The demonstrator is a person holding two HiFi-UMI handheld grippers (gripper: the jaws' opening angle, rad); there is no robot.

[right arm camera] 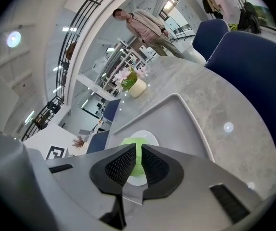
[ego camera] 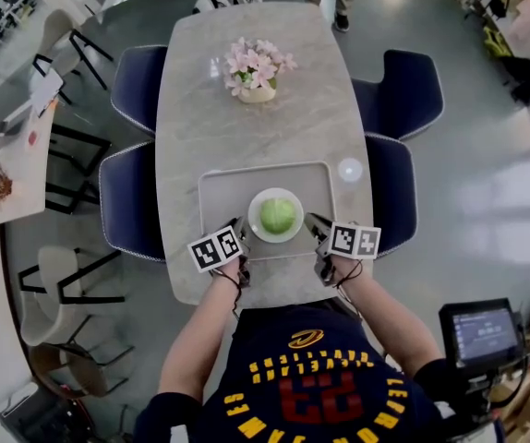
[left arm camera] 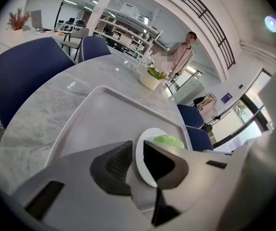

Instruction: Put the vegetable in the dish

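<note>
Step check: the vegetable point(ego camera: 278, 215) is sitting in the dish point(ego camera: 276, 239), just ahead of both grippers and between them. I am judging the placement as done. The moment is looking like the let-go and back-off end of the task.

Left gripper point(ego camera: 240, 231): the jaws are standing a little apart and carrying nothing. In the left gripper view the dish rim point(left arm camera: 140, 153) is showing through the gap, just beyond the tips. I am not seeing the rim clamped.

Right gripper point(ego camera: 316, 226): the jaws are drawn almost together, leaving only a thin slit, with nothing held. In the right gripper view the vegetable point(right arm camera: 137, 150) is showing green through that slit, ahead of the tips.

Next move, as a judgement: both grippers are pointing inward at the dish. Drawing them straight back toward the person should avoid nudging the rim.

Edges and room:
- The tray point(ego camera: 223, 192) is lying under the dish, with its raised lip running outboard of each gripper and across the far side.
- The near edge of the surface point(ego camera: 210, 90) is lying close behind the grippers.
- Blue chairs point(ego camera: 131, 201) are standing outboard on both sides.
- The flower pot point(ego camera: 258, 67) is standing well ahead, out of the way.
- Bare tray is lying beyond the dish.
</note>
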